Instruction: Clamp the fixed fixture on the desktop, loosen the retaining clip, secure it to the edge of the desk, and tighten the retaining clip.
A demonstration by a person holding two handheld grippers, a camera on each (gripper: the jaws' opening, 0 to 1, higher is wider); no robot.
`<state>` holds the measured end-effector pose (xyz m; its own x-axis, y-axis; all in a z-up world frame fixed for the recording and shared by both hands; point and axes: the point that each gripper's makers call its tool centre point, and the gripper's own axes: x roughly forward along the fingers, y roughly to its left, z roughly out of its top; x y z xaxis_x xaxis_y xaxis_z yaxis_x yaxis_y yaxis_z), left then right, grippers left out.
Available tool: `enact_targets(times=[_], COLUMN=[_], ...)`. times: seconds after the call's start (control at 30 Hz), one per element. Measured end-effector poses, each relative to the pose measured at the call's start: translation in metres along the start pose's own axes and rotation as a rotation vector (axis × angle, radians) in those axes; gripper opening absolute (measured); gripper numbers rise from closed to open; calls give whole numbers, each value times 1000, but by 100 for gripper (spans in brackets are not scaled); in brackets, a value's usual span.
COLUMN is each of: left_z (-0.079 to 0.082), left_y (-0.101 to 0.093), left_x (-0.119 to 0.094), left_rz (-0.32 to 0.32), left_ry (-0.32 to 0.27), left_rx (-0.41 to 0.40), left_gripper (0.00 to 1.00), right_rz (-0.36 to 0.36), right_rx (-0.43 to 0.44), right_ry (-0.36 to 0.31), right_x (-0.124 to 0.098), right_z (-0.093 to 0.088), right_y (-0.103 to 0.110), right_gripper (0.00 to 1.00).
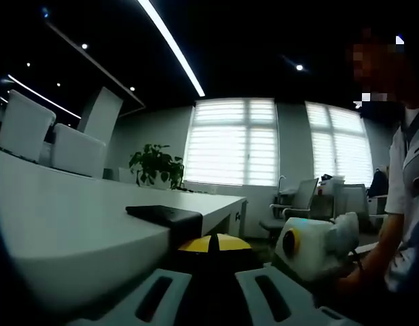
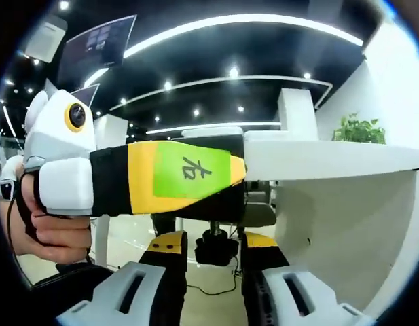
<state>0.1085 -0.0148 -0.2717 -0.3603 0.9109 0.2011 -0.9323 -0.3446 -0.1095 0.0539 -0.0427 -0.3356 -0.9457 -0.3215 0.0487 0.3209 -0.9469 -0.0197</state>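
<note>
A black clamp fixture (image 1: 165,216) lies with its top plate on the white desk (image 1: 73,217), close to the desk's edge. My left gripper (image 1: 212,243) is shut on the fixture, its yellow tips pressed together just below the plate. In the right gripper view the left gripper (image 2: 236,173) comes in from the left, held by a hand (image 2: 53,231), with its tip at the edge of the desk (image 2: 331,159). Under that edge hangs the fixture's black screw knob (image 2: 216,248). My right gripper (image 2: 214,239) has its jaws close on either side of the knob. The right gripper (image 1: 307,244) also appears low on the right.
White chairs (image 1: 73,149) stand behind the desk, and a potted plant (image 1: 157,166) sits near bright blinds. More office chairs (image 1: 301,200) stand at the far right, beside a person. A cable (image 2: 216,288) lies on the floor below the knob.
</note>
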Motion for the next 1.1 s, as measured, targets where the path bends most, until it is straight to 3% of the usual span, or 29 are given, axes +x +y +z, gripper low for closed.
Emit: enact_targets(times=[0.1, 0.23, 0.5, 0.57, 0.93, 1.1], left_z=[0, 1, 2, 2, 7, 9], left_y=[1, 3, 4, 5, 7, 9], left_x=[0, -1, -1, -1, -4, -12], left_rz=[-1, -1, 2, 2, 13, 37], left_ry=[1, 1, 2, 2, -34, -46], left_rx=[1, 2, 2, 2, -37, -53], left_gripper=[1, 1, 1, 1, 1, 2], right_rz=[-2, 50, 264, 290, 267, 245], right_rx=[-15, -4, 9, 8, -26, 1], right_ry=[3, -10, -46, -40, -12, -28], right_x=[0, -1, 0, 0, -7, -8], right_z=[-3, -2, -1, -1, -15, -11], right_y=[-1, -2, 4, 2, 6, 4], right_gripper=[24, 24, 24, 24, 26, 26])
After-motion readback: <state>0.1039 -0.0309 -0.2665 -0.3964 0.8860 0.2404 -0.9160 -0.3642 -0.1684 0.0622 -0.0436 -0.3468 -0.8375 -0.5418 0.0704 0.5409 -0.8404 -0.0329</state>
